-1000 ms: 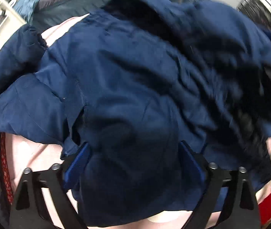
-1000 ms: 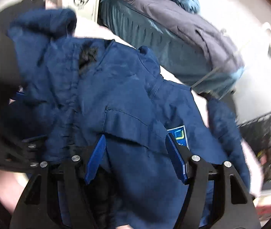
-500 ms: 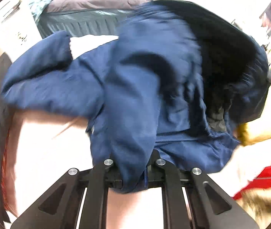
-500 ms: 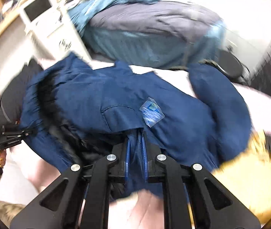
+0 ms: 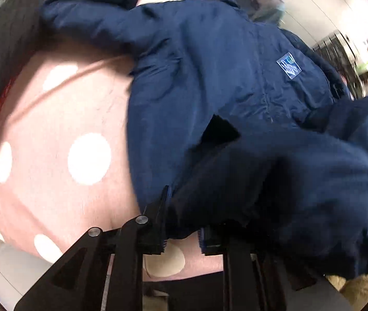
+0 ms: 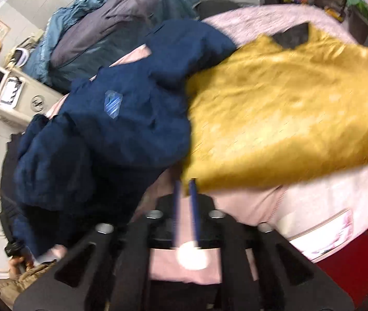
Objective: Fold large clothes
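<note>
While the left gripper (image 5: 182, 223) is clamped on a fold of the navy jacket (image 5: 225, 83), the right gripper (image 6: 185, 202) is nearly closed, holding nothing. Jacket lies crumpled on the pink spotted blanket (image 5: 54, 119), beside a mustard garment (image 6: 287, 108).

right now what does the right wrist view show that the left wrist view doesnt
Only the right wrist view shows the yellow garment beside the jacket, and the right gripper, nearly closed on nothing. Only the left wrist view shows the left gripper with jacket fabric between its fingers. Both show the navy jacket with its badge, lying on the pink spotted cover.
</note>
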The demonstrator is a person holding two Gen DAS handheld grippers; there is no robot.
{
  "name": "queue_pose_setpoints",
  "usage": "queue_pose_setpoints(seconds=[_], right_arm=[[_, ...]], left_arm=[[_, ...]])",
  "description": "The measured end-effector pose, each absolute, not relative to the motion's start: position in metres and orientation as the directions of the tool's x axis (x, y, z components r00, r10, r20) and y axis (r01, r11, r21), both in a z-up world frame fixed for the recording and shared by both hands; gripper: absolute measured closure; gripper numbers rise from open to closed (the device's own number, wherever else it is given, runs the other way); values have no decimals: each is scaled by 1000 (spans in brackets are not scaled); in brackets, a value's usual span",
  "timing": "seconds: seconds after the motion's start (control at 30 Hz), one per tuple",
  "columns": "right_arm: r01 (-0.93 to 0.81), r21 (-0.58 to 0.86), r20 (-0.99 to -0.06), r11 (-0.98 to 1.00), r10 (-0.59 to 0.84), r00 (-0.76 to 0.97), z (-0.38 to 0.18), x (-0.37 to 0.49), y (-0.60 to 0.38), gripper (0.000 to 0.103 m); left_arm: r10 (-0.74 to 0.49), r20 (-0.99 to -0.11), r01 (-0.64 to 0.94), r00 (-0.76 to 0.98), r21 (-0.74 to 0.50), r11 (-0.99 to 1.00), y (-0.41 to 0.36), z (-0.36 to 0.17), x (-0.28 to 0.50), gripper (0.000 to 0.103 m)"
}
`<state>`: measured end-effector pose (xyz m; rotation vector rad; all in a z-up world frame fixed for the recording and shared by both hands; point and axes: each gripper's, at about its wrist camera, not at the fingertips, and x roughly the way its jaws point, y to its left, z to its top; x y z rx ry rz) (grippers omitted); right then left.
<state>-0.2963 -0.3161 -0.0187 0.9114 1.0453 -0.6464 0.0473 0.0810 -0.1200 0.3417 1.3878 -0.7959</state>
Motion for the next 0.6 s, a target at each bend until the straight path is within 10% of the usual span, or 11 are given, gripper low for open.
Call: queue_pose_setpoints(seconds=[0.07, 0.23, 0.33, 0.6], right_arm=[[801, 315, -922, 509, -35, 385, -25, -296, -297, 26], [752, 132, -949, 646, -138, 284, -31, -292, -254, 26], [719, 61, -963, 693, -149, 225, -44, -302, -238, 26], [636, 250, -906, 730, -56, 420, -48, -259, -205, 26]], left_arm=[[-278, -960, 719, 1, -193, 668, 71, -115, 45, 80], [-278, -960, 738, 20, -174, 653, 83, -100, 46, 62], [-289, -956, 725, 52, -163, 669, 99, -97, 38, 20], [-381, -922, 750, -72, -302, 588, 124, -93, 3, 19]])
